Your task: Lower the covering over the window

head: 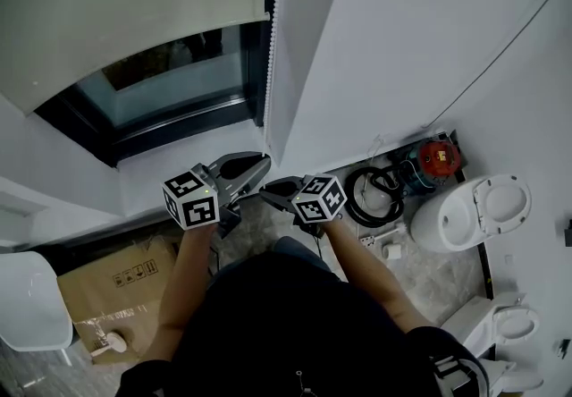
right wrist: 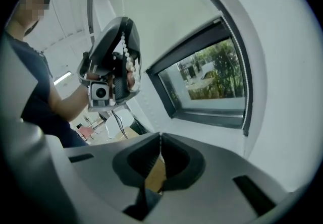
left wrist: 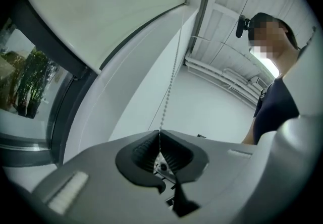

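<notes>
Task approx. halfway, judging by the head view. The blind (head: 134,2) covers the top part of the window (head: 170,87), and a broad band of glass below its hem is bare down to the sill. The rest of the drop is left to do.

Chain (head: 273,46) hangs along the window's right edge, btwn frame and wall, running down to both tools.

Left tool (head: 259,163): closed on the chain. In the left gripper view the jaws meet with the beads pinched at the seam, and the chain goes straight and taut from there up toward the blind's end. The right gripper view backs this up, w/ beads showing btwn the left tool's jaws.

Right tool (head: 270,196): jaws together, tip just beside the left tool and near the chain's lower run. Its own view shows the seam closed, but I can't tell if a strand is caught in it. Treat as closed, contents unsure.

Read: mid-pull, w/ the left tool def. doing the hauling. Left to do is more pulls on the same strand, re-gripping higher each time, till the hem reaches the sill. Risk: beads slipping thru the pads, or grabbing the wrong strand and raising the blind.
</notes>
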Motion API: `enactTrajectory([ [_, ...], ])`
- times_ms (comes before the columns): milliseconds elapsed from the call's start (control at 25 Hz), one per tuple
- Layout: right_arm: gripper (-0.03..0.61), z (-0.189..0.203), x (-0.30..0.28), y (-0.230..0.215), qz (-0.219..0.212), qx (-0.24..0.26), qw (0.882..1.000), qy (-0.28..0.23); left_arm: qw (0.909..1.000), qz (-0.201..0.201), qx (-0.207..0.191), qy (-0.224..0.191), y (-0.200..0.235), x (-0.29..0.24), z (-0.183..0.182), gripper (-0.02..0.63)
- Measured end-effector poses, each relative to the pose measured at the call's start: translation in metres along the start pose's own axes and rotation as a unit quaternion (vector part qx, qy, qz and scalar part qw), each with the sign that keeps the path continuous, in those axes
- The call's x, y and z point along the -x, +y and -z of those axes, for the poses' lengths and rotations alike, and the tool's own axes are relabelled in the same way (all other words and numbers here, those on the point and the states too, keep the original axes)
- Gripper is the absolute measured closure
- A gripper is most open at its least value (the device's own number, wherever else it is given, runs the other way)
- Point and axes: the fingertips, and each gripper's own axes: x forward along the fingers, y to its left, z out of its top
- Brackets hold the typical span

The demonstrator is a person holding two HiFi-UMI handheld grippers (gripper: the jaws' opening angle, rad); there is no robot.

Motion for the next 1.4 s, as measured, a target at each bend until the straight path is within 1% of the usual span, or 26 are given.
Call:
enactTrajectory([
  [80,0.561,0.007,0.000,0.000,0.001,-0.001,1.000,0.011,1.0000,0.001,0.009,0.004,0.001,0.000,0.006,0.598],
  [280,0.561,0.008,0.001,0.004,-0.001,-0.003,1.000,0.010,0.9998,0.006,0.018,-0.011,0.001,0.003,0.006,0.598],
  [480,0.560,0.013,0.007,0.010,0.000,0.021,0.999,0.027,0.9995,0.011,0.021,-0.020,-0.002,0.005,0.006,0.598],
  [520,0.549,0.012,0.010,0.012,0.000,0.029,0.999,0.031,0.9995,0.011,0.021,-0.022,-0.002,0.005,0.006,0.598],
  [560,0.520,0.007,0.014,0.014,0.000,0.037,0.999,0.029,0.9995,0.012,0.021,-0.023,-0.003,0.006,0.006,0.598],
  [600,0.482,0.000,0.020,0.016,0.000,0.044,0.999,0.022,0.9995,0.011,0.021,-0.023,-0.003,0.006,0.006,0.598],
  [640,0.459,-0.010,0.026,0.019,-0.001,0.052,0.999,0.012,0.9995,0.011,0.020,-0.022,-0.003,0.006,0.006,0.598],
  [720,0.445,-0.034,0.041,0.027,-0.003,0.070,0.997,-0.016,0.9995,0.010,0.019,-0.022,-0.003,0.007,0.006,0.598],
  [840,0.442,-0.079,0.068,0.038,0.004,0.099,0.993,-0.070,0.9995,0.009,0.017,-0.025,-0.003,0.008,0.005,0.598],
  [960,0.442,-0.125,0.094,0.047,0.015,0.120,0.984,-0.128,0.9995,0.008,0.016,-0.026,-0.004,0.008,0.004,0.598],
  [1040,0.442,-0.150,0.106,0.054,0.020,0.136,0.978,-0.156,0.9995,0.009,0.016,-0.026,-0.005,0.009,0.005,0.598],
  [1200,0.442,-0.188,0.114,0.066,0.027,0.166,0.968,-0.186,0.9994,0.009,0.017,-0.029,-0.006,0.011,0.006,0.598],
  [1400,0.442,-0.226,0.112,0.080,0.019,0.184,0.959,-0.214,0.9993,0.008,0.017,-0.033,-0.010,0.011,0.005,0.598],
])
